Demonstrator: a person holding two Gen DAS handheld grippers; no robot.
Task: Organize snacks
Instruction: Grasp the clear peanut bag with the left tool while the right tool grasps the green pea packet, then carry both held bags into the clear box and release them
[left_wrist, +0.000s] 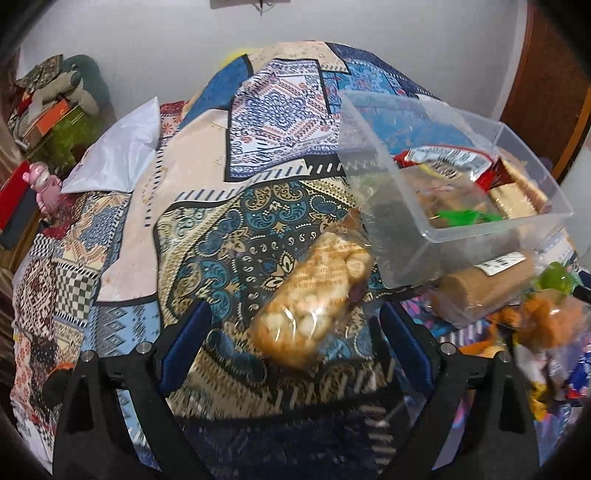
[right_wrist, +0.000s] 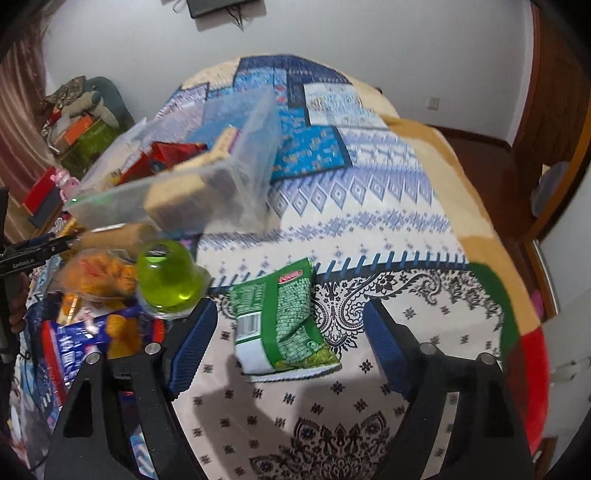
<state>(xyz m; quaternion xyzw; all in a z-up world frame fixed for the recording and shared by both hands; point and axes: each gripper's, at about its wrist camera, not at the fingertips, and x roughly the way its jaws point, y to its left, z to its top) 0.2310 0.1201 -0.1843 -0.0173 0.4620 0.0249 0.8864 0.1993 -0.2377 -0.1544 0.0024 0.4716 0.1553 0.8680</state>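
Between the spread fingers of the left tool (left_wrist: 295, 325) lay a clear bag of pale puffed snacks (left_wrist: 314, 299), its long axis running diagonally, the twisted neck pointing up toward the clear plastic box (left_wrist: 436, 236). Neither blue ribbed pad touched the bag. It rested on a patchwork bedspread (left_wrist: 207, 229) of paisley and geometric prints, near the bed's middle. The box, rigid and rectangular, sat just right of the bag and held wrappers in red and gold. A tan cylindrical packet (left_wrist: 484, 284) lay against the box's near wall.

Toward the bed's right side, the right tool (right_wrist: 291, 328) was also wide open, gripping nothing. A flat green foil packet (right_wrist: 284, 317), creased, lay between its fingers with its long axis running away from the camera, slightly tilted left. A glossy green jelly cup (right_wrist: 168, 277) stood just beside the left finger.
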